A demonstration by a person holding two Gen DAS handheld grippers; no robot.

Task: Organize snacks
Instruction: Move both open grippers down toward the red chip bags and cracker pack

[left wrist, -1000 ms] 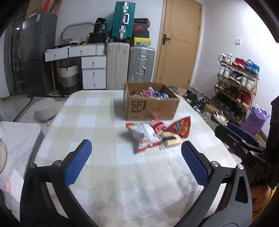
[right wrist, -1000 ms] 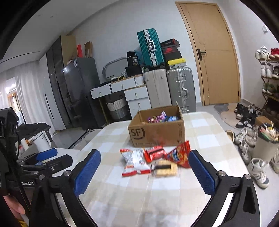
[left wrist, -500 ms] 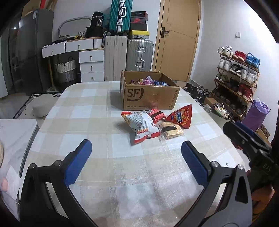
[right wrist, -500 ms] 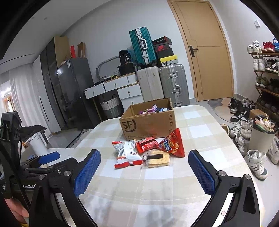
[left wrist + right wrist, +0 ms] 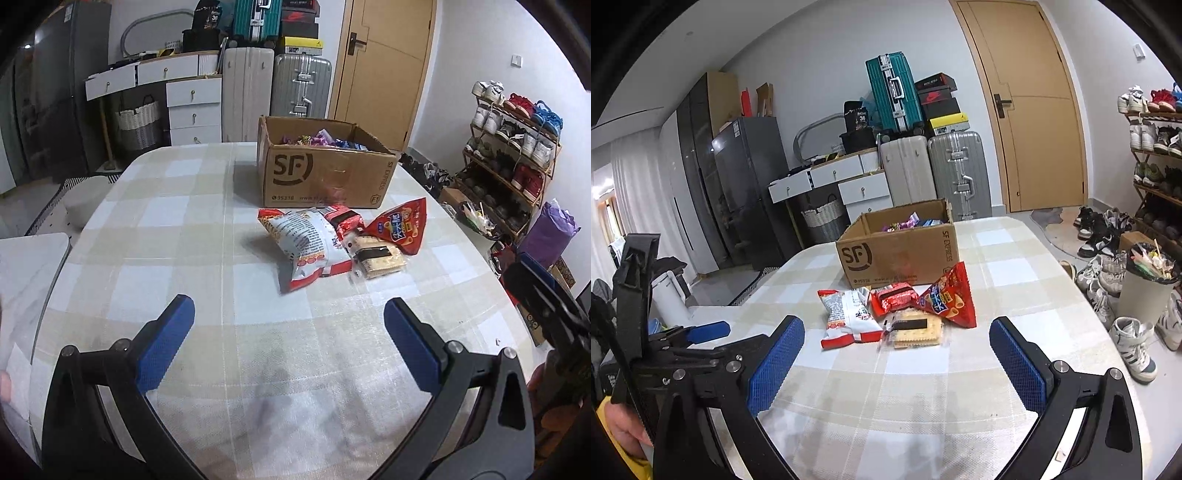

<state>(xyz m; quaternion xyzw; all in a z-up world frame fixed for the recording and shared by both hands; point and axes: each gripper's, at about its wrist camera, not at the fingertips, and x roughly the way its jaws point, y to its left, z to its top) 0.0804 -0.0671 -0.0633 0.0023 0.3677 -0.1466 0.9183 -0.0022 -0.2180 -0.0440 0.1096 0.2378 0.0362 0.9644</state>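
An open cardboard box (image 5: 325, 173) marked SF stands on the checked table (image 5: 184, 229) with several wrapped snacks inside; it also shows in the right wrist view (image 5: 897, 251). In front of it lie a white and red chip bag (image 5: 310, 243), a small red pack (image 5: 343, 219), a red triangular bag (image 5: 400, 225) and a clear cracker pack (image 5: 376, 254). The same pile shows in the right wrist view: chip bag (image 5: 847, 314), red pack (image 5: 895, 297), triangular bag (image 5: 947, 297), crackers (image 5: 916, 328). My left gripper (image 5: 288, 317) and right gripper (image 5: 897, 339) are open and empty, short of the pile.
Suitcases (image 5: 301, 88), white drawers (image 5: 192, 107) and a door (image 5: 384, 66) stand behind the table. A shoe rack (image 5: 513, 155) and a full bin (image 5: 1147, 284) are to the right. A white stool (image 5: 79, 199) sits left of the table.
Both grippers have moved forward toward the snack pile, which looks larger and nearer. Both stay open. The snacks and box have not moved.
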